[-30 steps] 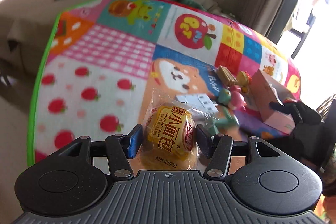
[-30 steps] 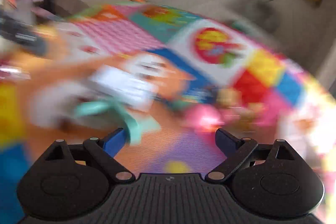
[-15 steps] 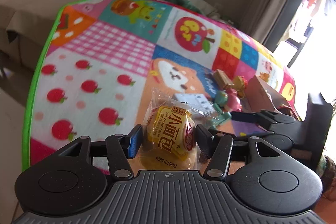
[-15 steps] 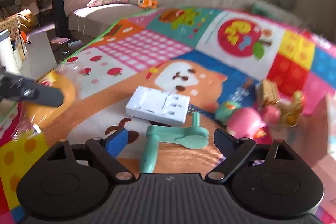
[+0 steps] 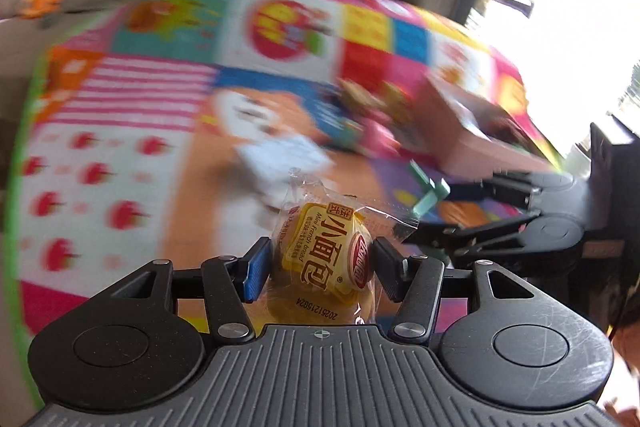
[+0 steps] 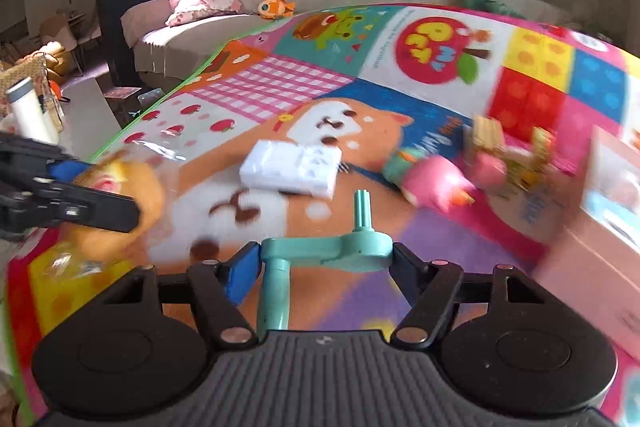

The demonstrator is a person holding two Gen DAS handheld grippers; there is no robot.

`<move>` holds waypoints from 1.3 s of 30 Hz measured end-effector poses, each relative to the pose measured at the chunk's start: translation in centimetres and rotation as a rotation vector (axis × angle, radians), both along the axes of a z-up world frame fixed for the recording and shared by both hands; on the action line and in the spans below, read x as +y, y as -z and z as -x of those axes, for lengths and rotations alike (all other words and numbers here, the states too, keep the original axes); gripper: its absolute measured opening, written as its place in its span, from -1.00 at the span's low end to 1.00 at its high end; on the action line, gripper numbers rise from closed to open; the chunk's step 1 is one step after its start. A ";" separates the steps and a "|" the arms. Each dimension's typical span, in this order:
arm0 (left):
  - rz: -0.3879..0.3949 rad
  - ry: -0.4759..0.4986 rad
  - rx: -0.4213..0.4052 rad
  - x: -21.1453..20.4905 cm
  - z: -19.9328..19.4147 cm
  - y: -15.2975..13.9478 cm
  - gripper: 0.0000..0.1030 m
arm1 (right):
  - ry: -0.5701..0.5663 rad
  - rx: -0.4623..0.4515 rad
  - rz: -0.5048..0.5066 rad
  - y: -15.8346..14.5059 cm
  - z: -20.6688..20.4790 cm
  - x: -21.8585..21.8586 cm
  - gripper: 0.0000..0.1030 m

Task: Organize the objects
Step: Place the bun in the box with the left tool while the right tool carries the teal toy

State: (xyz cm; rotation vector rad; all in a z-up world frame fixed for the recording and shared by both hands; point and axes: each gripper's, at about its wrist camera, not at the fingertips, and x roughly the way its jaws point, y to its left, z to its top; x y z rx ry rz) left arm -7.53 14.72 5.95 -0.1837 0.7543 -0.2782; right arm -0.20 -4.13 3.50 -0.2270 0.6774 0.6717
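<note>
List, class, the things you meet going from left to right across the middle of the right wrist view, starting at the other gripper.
Left gripper with the bread packet → white block → teal crank handle → pink toy → pink box.

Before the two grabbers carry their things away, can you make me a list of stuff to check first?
1. Bread packet squeezed between the left gripper pads: ok.
2. Teal crank sits between the right gripper pads, jaws closing on it: ok, though a firm grip: cannot tell.
3. The two grippers apart, not bumping: ok.
4. White box and pink toy lying on the play mat, clear of the crank: ok.
5. Pink box ready for putting things in: cannot tell, too blurred.
</note>
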 end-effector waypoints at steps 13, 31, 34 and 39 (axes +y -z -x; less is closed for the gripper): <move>0.012 0.346 -0.167 -19.4 -11.2 -5.6 0.17 | 0.357 -0.157 -0.116 -4.6 9.3 -17.5 0.37; -0.087 0.301 -0.023 -28.3 -20.8 -2.4 0.16 | 0.492 -0.130 -0.247 -1.9 7.6 -24.3 0.37; 0.010 0.271 -0.139 -25.3 -19.1 -4.8 0.16 | 0.496 -0.116 -0.259 -1.8 6.7 -24.4 0.37; 0.101 0.219 -0.199 -19.4 -15.8 -5.8 0.16 | 0.488 -0.137 -0.261 -3.6 5.1 -24.5 0.37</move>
